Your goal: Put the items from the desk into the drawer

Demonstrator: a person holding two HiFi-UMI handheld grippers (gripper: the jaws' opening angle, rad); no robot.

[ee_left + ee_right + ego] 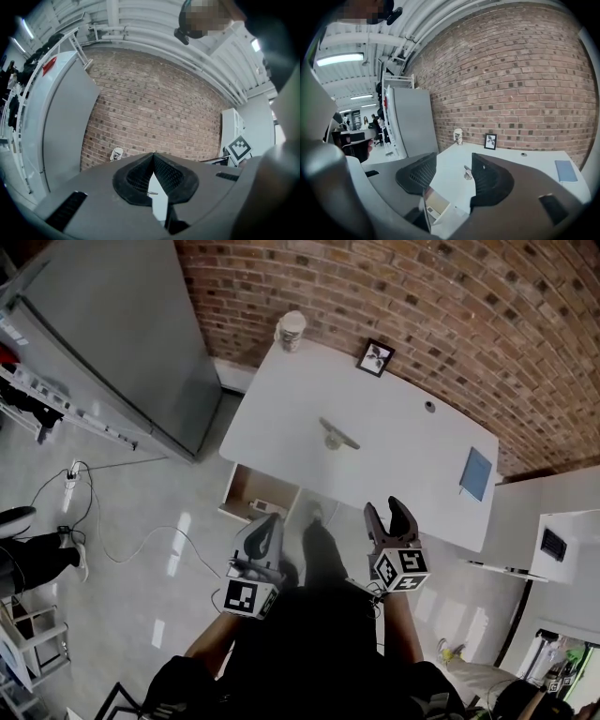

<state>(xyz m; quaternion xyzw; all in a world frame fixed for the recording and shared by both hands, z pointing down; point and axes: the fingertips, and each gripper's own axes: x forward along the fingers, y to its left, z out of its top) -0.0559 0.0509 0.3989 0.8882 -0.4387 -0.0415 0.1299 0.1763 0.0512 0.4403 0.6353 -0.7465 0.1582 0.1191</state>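
A: The right gripper point(389, 514) is hovering over the near edge of the white desk point(394, 460), its jaws standing wide apart with nothing between them; the left gripper point(271, 521) is keeping its jaws pressed together, empty, just beside the open drawer point(246, 491).

B: What is lying on the desk?

A: A paper cup point(291, 330) is standing at the far left corner; a framed picture point(375, 357) is leaning close to the brick wall point(441, 296); a small object point(337, 435) with a slanting bar is sitting near the middle; a blue notebook point(476, 472) is lying by the right end; all are sitting well apart.

B: Is the drawer holding anything?

A: A pale item point(265, 506) is lying at its near edge; I cannot tell what it is.

B: And what is standing around?

A: A tall grey cabinet point(122, 343) is standing left of the desk; a white unit point(562, 540) is crowding the right end; a power strip point(72, 476) and its cables are trailing over the glossy floor point(141, 549); the person's dark legs are showing between the grippers, hiding part of the desk's front.
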